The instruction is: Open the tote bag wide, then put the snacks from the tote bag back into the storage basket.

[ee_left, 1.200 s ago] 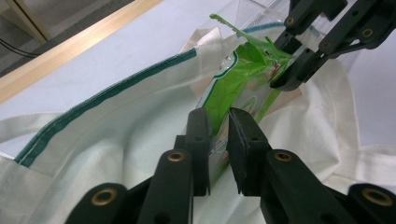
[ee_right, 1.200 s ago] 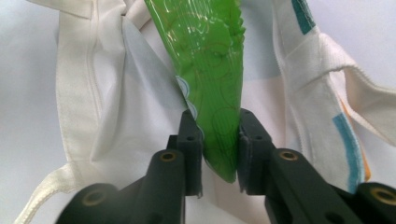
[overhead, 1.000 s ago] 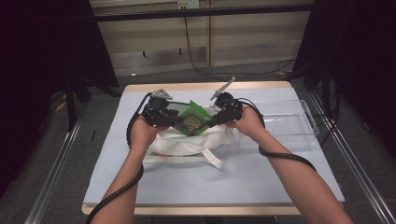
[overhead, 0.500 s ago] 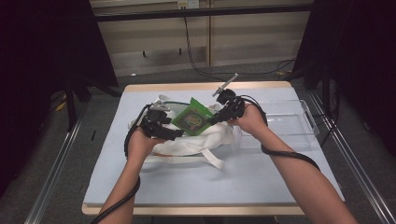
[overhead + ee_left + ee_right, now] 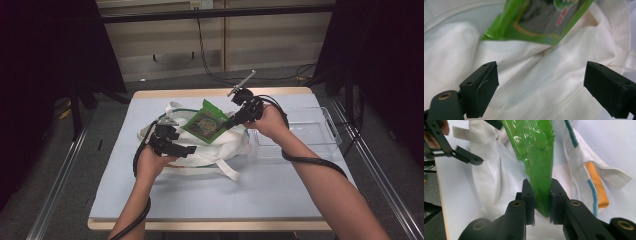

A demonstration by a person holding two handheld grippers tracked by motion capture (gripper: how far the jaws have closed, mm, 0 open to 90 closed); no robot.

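1. Our right gripper (image 5: 541, 202) clamps the green packet (image 5: 206, 122) at one corner.
2. Our left gripper (image 5: 541, 87) has just been opening; nothing sits between its jaws.
3. The packet hangs over the white bag (image 5: 220, 150), its long axis running from the gripped right corner down-left.
4. The right gripper view shows the bag's orange stripe (image 5: 596, 187).

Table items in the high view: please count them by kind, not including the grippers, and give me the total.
Green snack packet: 1
White cloth bag: 1
Clear plastic tray: 1
Total: 3
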